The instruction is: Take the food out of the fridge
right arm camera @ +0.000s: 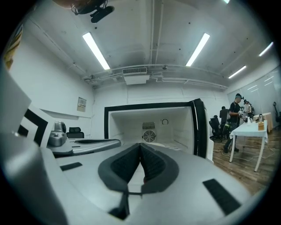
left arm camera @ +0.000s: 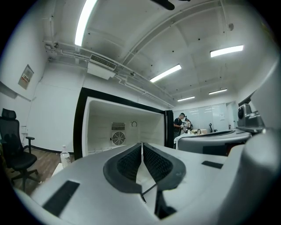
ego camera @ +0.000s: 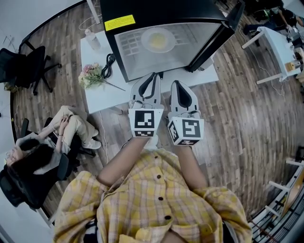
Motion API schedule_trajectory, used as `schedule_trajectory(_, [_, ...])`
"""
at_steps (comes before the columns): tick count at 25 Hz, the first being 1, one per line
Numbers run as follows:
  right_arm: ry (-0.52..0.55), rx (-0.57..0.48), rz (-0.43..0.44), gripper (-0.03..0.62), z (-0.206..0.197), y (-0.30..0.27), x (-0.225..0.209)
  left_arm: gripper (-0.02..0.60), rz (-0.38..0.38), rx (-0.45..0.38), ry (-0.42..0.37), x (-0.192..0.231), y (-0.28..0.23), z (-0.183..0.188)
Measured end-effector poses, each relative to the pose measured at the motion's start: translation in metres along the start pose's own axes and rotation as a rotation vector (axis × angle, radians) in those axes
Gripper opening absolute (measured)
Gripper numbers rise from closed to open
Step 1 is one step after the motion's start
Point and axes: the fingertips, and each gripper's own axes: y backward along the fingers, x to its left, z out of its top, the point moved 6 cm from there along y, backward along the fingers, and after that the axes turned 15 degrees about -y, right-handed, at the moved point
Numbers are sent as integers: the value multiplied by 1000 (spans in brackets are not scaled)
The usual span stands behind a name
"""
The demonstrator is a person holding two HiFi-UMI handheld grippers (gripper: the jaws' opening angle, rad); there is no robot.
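Fridge [ego camera: 156,10] door [ego camera: 214,38] open, the plate of yellow food [ego camera: 158,40] sits untouched on its wire shelf [ego camera: 130,47] while the left gripper [ego camera: 154,76] and right gripper [ego camera: 175,84], both pressed together and empty, hover just outside, removal apparently not yet begun.

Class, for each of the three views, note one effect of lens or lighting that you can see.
Head view: the wide lens bends the floorboards, and the plate of food in the fridge looks washed out. Left gripper view: black round vignette, ceiling strip light blown white. Right gripper view: same vignette; the near right tool looms large, the fridge small.
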Motion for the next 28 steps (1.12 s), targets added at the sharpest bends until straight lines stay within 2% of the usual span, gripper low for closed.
schedule_trajectory(3, [7, 1, -3, 8, -1, -9, -1, 9, -2, -1, 38, 8, -11, -6])
schedule_trajectory(6, [13, -3, -12, 8, 1, -16, -6, 14, -8, 4, 151, 17, -28, -17])
schedule_trajectory(11, [15, -6, -26, 8, 2, -27, -15, 94, -37, 27, 412, 28, -55, -41])
schedule_trajectory(21, [10, -14, -52, 8, 9, -45, -36, 104, -74, -26, 1083, 37, -92, -74])
schedule_trajectory(23, [7, -14, -53, 8, 10, -49, -38, 104, -76, -22, 1187, 37, -97, -84])
schedule_trajectory(28, [-9, -11, -58, 8, 10, -58, -44, 104, -41, -23, 1369, 41, -110, -99])
